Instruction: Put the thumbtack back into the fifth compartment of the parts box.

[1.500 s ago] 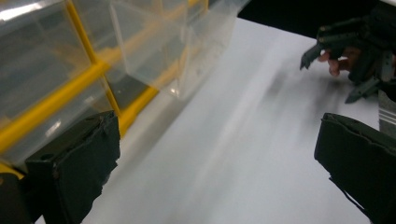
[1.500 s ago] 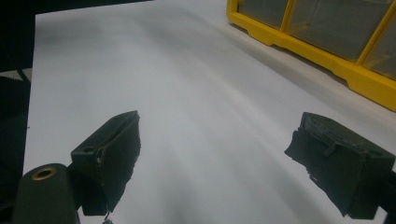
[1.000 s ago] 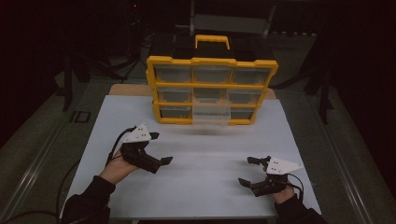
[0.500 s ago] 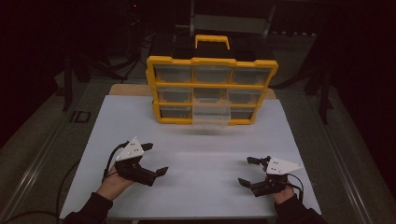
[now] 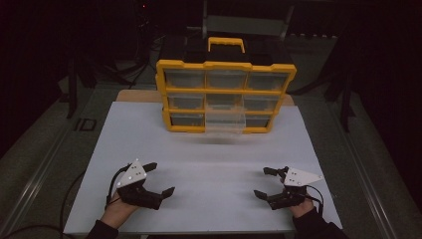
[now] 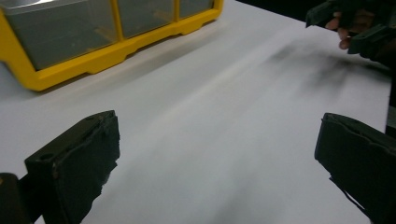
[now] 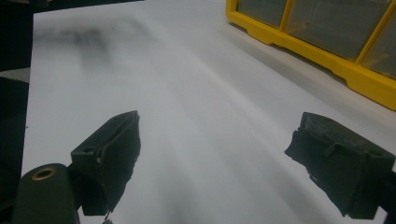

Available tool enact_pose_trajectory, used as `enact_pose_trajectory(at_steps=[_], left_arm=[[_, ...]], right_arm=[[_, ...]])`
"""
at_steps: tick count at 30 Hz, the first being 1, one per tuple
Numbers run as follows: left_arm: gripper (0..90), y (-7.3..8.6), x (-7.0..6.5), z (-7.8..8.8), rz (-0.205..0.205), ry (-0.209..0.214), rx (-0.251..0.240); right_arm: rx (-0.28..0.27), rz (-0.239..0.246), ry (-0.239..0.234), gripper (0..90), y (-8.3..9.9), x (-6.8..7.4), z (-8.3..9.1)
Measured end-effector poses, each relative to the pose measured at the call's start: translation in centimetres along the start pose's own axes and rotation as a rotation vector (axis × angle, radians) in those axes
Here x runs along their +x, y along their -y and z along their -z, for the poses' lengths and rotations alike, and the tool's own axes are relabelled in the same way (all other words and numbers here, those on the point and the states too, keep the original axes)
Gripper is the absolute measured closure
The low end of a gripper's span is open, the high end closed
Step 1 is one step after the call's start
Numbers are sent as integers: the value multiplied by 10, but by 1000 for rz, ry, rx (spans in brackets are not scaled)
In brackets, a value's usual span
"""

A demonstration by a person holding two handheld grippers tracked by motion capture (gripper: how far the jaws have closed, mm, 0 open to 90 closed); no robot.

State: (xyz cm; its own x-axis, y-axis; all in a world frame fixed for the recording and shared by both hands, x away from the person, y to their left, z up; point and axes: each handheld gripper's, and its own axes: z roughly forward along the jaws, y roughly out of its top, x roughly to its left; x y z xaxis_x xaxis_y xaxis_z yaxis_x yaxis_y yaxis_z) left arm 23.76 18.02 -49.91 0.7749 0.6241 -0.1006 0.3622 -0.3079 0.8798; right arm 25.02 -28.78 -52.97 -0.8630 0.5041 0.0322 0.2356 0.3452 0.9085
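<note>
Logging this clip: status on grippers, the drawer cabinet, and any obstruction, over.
Left gripper and right gripper open, empty, near table edge. Yellow drawer cabinet upright; bottom-middle drawer pulled out. White tabletop between them.

Left claw (image 5: 158,178) low at near-left, jaws spread wide, nothing between; hand (image 5: 119,209) under it. Right claw (image 5: 267,182) near-right, jaws apart too, empty.
</note>
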Motion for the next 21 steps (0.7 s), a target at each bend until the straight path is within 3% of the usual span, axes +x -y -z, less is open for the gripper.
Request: enact_pose_trajectory(at_steps=[15,21], left_arm=[[0,27,7,17,67,-97,-25],[0,39,12,23,84,-159,-16]], right_arm=[[2,4,3,140,0,0,0],[5,4,4,140,0,1,0]])
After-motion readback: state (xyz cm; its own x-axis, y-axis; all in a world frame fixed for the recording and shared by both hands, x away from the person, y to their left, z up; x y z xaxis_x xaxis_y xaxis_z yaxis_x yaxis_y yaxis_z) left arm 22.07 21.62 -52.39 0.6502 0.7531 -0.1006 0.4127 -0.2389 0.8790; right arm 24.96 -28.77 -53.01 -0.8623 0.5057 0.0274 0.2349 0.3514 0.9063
